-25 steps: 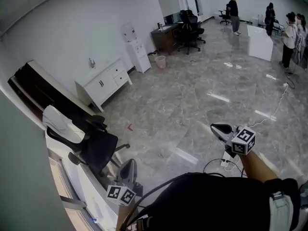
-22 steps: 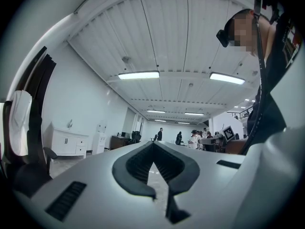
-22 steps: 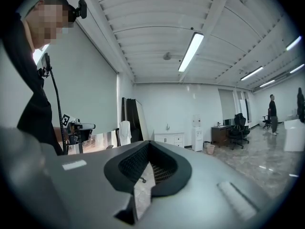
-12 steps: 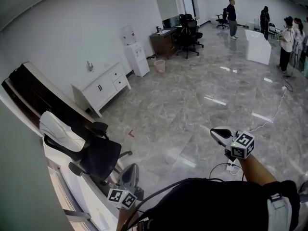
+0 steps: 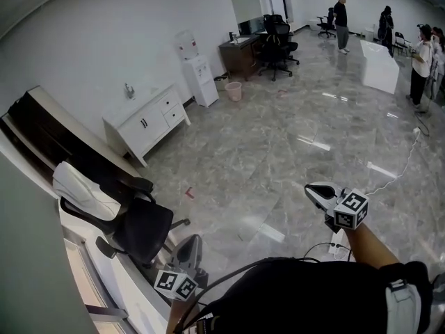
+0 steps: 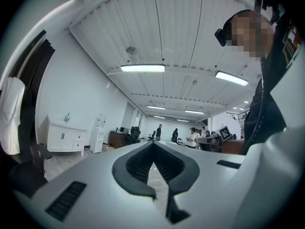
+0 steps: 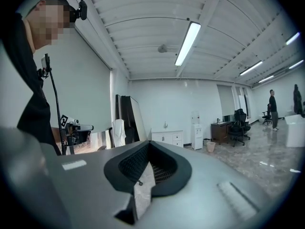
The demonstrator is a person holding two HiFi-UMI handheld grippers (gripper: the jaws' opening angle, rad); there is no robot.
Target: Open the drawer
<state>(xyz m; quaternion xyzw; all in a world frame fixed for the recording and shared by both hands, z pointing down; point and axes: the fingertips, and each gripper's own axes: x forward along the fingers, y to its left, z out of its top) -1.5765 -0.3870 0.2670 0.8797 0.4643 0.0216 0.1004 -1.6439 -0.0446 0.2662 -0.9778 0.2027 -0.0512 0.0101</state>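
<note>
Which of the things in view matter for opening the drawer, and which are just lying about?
For the job: white cabinet with drawers; left gripper and right gripper, both shut and empty.

Lying about: black office chair, water dispenser, pink bin, dark desk.

The head camera sits high on the person and faces forward and steeply down over the marble floor [image 5: 278, 158]. The left hand-held gripper [image 5: 190, 238] and right hand-held gripper [image 5: 310, 186] show near its lower edge. Each gripper camera rides close behind its own jaws and faces level across the room. All three views share the white cabinet [image 5: 146, 125] and water dispenser [image 5: 198, 75] along the wall.
</note>
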